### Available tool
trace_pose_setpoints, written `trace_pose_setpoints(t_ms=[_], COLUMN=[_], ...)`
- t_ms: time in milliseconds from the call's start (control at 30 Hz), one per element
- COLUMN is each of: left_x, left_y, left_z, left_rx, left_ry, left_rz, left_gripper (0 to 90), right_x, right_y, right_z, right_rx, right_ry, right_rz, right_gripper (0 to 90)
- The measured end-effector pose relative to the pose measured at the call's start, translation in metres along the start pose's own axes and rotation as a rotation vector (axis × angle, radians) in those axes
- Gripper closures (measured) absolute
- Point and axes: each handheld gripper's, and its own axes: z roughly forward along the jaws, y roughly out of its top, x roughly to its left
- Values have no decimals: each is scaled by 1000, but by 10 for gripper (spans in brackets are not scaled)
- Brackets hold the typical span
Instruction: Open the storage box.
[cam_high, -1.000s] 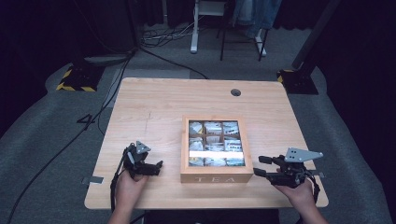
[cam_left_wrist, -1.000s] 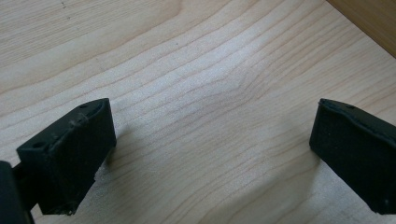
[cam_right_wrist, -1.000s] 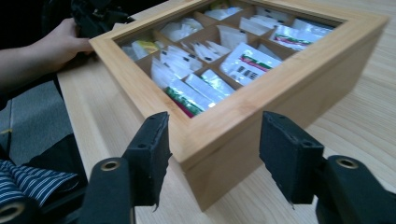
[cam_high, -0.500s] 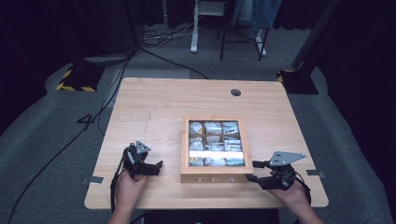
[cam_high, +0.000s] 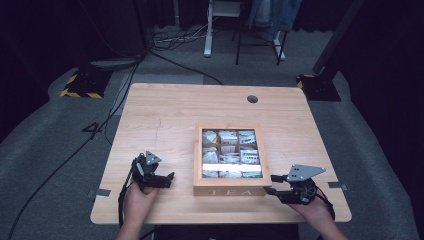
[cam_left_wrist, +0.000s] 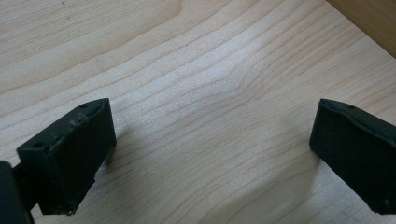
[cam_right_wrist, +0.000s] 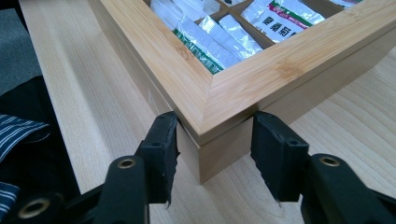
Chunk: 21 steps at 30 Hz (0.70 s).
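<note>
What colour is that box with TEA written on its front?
Light honey-toned wood with a fine grain; the tea box shows it best in the right gripper view.

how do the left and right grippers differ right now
The left black two-jaw gripper has its jaws spread wide over bare light wooden table, gripping nothing. The right black two-jaw gripper has jaws that have just been closing, clamped on the near corner of the bamboo tea box. Both sit low at the table's near edge.

Right gripper (cam_high: 272, 190) moved in to tea box (cam_high: 230, 186) near corner; jaws just closing, both pads against corner.
</note>
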Motion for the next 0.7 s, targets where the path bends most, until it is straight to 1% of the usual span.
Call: trace_pose_setpoints(t_ms=[133,233,333,400,467,533,567,600,667,700], left_x=[0,0,0,0,0,0,0,0,0,0], left_y=[0,0,0,0,0,0,0,0,0,0], left_z=[0,0,0,0,0,0,0,0,0,0], left_rx=[0,-1,-1,-1,-1,-1,-1,-1,-1,-1], left_ry=[-1,0,-2,-1,-2,-1,0,-1,-2,-2], left_rz=[-1,-2,-4,-3,-4,-2,-1,-3,-4,-4], left_gripper=[9,9,9,9,9,9,9,9,9,9], right_x=[0,1,2,2,2,4,5,5,6,6], right_y=[0,1,2,4,5,7,10,10,14,14], right_z=[-2,-3,-4,-6,-7,-8,-9,-9,-13,-13], right_rx=[1,7,2,-8,-9,-4,-8,-8,-31,-31], right_ry=[6,1,-3,-5,-7,-24,-40,-40,-56,-56], right_rz=[4,8,8,23,24,20,24,24,33,33], right_gripper=[568,584,586,585,583,581,581,581,580,580])
